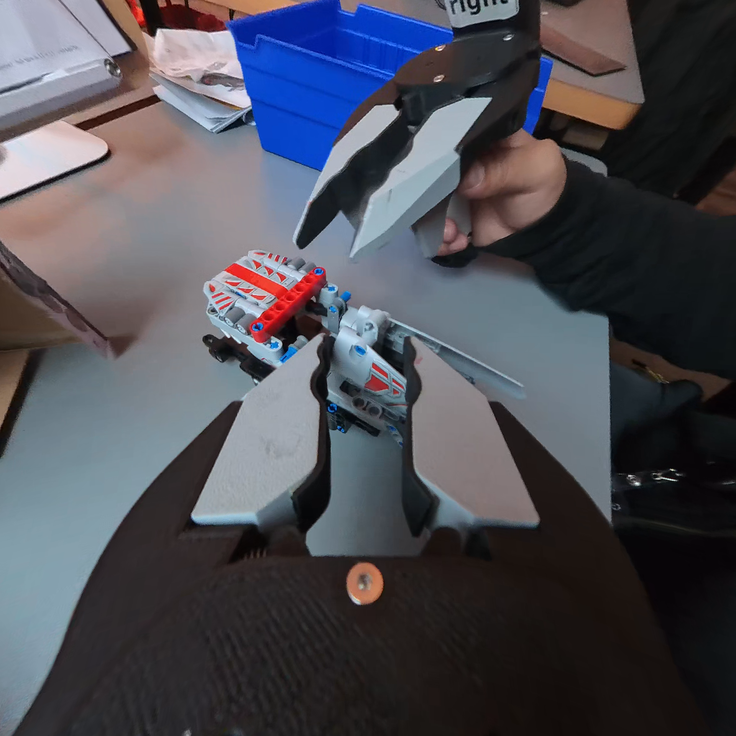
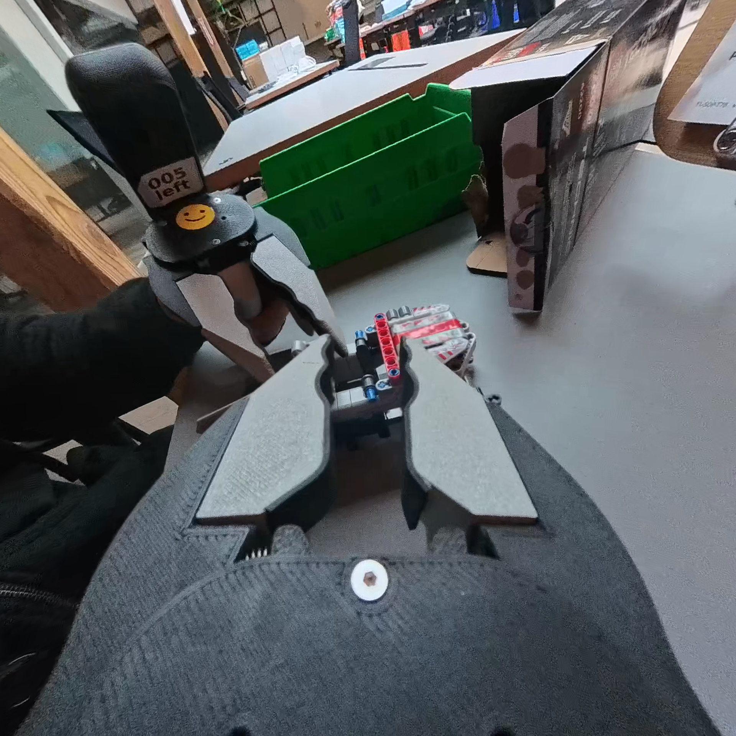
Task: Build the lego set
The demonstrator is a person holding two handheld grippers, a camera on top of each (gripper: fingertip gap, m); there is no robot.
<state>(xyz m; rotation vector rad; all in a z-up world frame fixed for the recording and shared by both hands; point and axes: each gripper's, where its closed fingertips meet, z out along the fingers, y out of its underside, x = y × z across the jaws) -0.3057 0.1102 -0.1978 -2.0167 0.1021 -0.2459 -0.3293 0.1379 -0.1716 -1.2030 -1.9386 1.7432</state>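
From my left wrist camera I see the lego model [image 1: 314,330], a grey build with red striped panels and a red holed beam [image 1: 288,304] across its top, sitting on the grey table [image 1: 159,239] near the middle. My left gripper [image 1: 364,344] has its two fingers set either side of the model's near, right-hand end, the dark inner pads pressed to a grey panel with a red marking, so I read it as clamped on the model. A long flat grey blade piece [image 1: 458,356] sticks out to the right behind the right finger.

My right gripper [image 1: 328,247] hangs above and just beyond the model, tips pointing down at it, apart with nothing between them. The hand [image 1: 506,187] holding it wears a black sleeve.

From the right wrist camera, those fingertips [image 2: 368,350] frame the model [image 2: 398,354] from above without gripping it; the jaws are released. The left gripper [image 2: 318,342] comes in from the left, one tip touching the model's near left side.

A blue bin [image 1: 318,91] stands far behind the model, with papers [image 1: 199,75] to its left. A green bin [image 2: 370,179] and an opened cardboard box [image 2: 557,179] stand at the table's far side
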